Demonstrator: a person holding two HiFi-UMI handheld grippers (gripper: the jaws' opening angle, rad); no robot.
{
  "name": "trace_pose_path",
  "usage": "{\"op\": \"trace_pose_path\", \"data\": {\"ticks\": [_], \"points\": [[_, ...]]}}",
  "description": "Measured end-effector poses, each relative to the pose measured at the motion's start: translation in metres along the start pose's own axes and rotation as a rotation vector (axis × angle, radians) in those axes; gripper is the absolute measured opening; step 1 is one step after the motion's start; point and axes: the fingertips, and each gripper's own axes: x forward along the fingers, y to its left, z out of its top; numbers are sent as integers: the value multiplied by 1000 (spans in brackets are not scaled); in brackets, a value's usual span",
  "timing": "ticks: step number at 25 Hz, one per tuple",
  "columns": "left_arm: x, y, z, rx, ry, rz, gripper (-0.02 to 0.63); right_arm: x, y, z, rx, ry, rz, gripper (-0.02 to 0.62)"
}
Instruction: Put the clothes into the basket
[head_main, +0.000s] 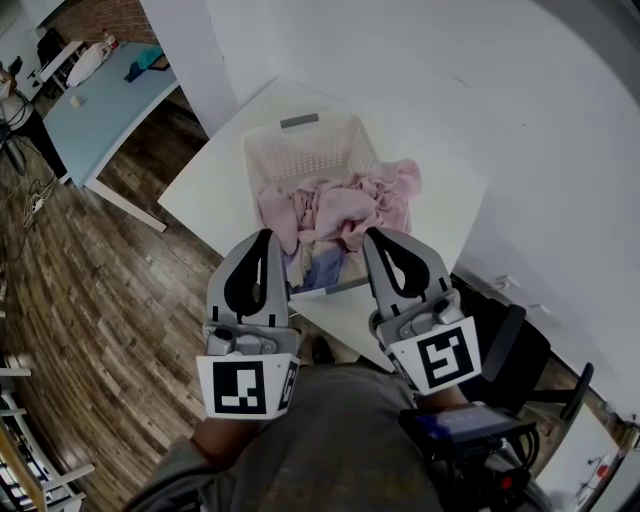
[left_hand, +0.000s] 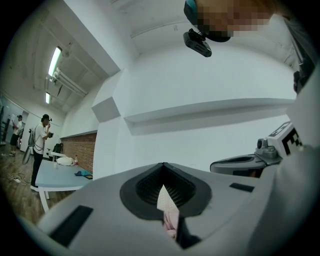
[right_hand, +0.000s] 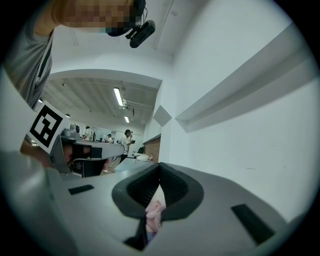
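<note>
Your left gripper (head_main: 265, 238) and right gripper (head_main: 374, 236) are both closed, with nothing in them. The soft pink clothes (head_main: 340, 205) lie in the white plastic basket with holes (head_main: 318, 142). They look light and floppy, so pinch a thick fold. Only the head view shows the whole basket; the gripper views show just a pink sliver.

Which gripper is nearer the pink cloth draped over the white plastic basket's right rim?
Right. The right gripper hovers just short of the pink cloth; the left gripper is across the white plastic basket, at its left side.
</note>
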Motion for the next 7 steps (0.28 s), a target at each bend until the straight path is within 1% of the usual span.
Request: {"op": "trace_pose_path", "data": {"ticks": [7], "points": [[1, 1, -1, -1, 3, 1, 8, 2, 0, 1, 1, -2, 1, 6]]}}
